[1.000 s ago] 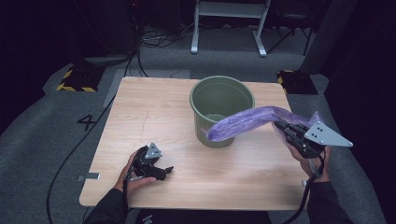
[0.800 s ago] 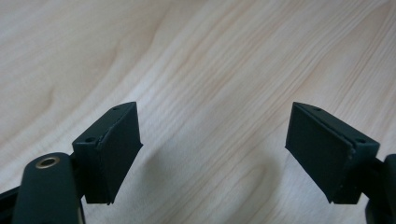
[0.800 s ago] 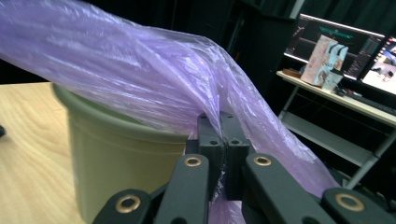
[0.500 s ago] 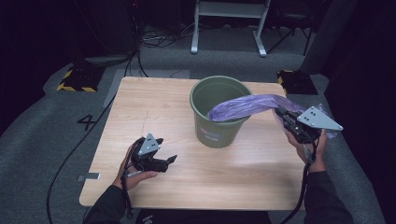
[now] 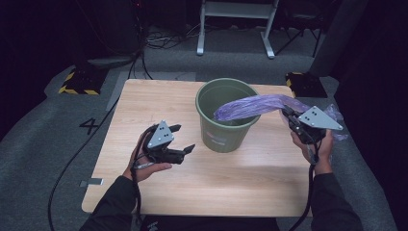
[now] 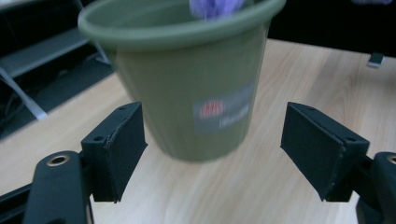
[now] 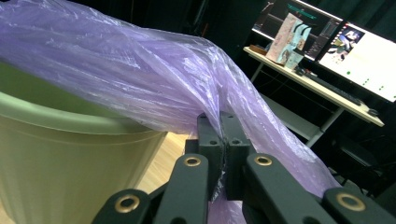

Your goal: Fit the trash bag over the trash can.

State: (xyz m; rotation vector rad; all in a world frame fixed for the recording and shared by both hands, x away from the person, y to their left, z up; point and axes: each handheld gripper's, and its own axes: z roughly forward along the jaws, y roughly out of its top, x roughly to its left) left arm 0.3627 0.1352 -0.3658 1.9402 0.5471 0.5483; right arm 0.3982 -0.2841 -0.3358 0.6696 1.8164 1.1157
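The purple plastic bag (image 5: 250, 107) lay stretched from inside the green bucket (image 5: 226, 139) over its rim to the right gripper (image 5: 288, 117), whose jaws were pinched together on a fold of the film, bucket standing mid-table (image 5: 144, 101). Step judged: lining the bucket w/ the bag; next move likely calls for a 2nd grip on the free edge to spread it over the rim. Left gripper (image 5: 185, 138), w/ jaws apart though just narrowing slightly and nothing between them, faced the bucket wall from just beside it.
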